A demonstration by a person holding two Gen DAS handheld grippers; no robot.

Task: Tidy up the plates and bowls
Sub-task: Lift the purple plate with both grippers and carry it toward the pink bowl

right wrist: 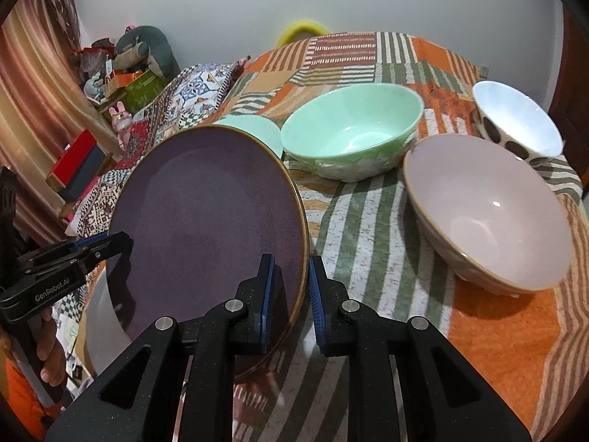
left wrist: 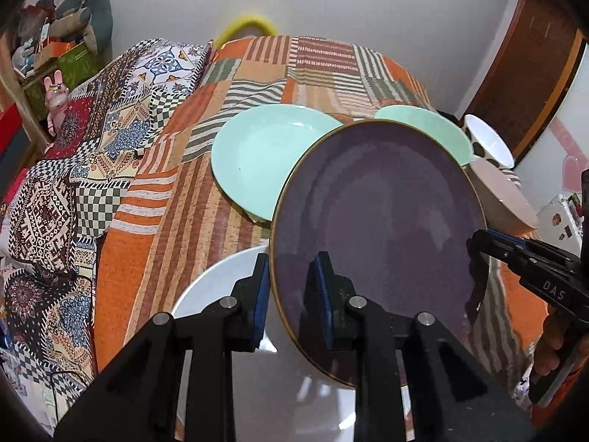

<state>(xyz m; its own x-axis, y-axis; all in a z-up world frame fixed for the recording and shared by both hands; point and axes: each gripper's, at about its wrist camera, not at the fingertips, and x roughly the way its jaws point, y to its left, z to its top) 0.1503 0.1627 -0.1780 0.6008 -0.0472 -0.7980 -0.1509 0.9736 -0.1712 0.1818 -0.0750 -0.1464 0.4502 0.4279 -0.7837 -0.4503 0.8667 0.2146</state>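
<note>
A purple plate (left wrist: 379, 228) with a gold rim is held tilted above a white plate (left wrist: 221, 287). My left gripper (left wrist: 294, 291) straddles its left rim and is shut on it. My right gripper (right wrist: 292, 291) straddles its right rim (right wrist: 300, 258) and is shut on it; it shows in the left wrist view (left wrist: 482, 243). A mint plate (left wrist: 265, 154) lies behind. A mint bowl (right wrist: 353, 132), a pink bowl (right wrist: 486, 210) and a white spotted bowl (right wrist: 515, 121) stand to the right.
An orange striped cloth (right wrist: 368, 228) covers the surface. A patterned quilt (left wrist: 73, 169) lies at the left. A pink rabbit toy (left wrist: 55, 95) and boxes (right wrist: 73, 169) sit at the far left. A wall (left wrist: 368, 0) is behind.
</note>
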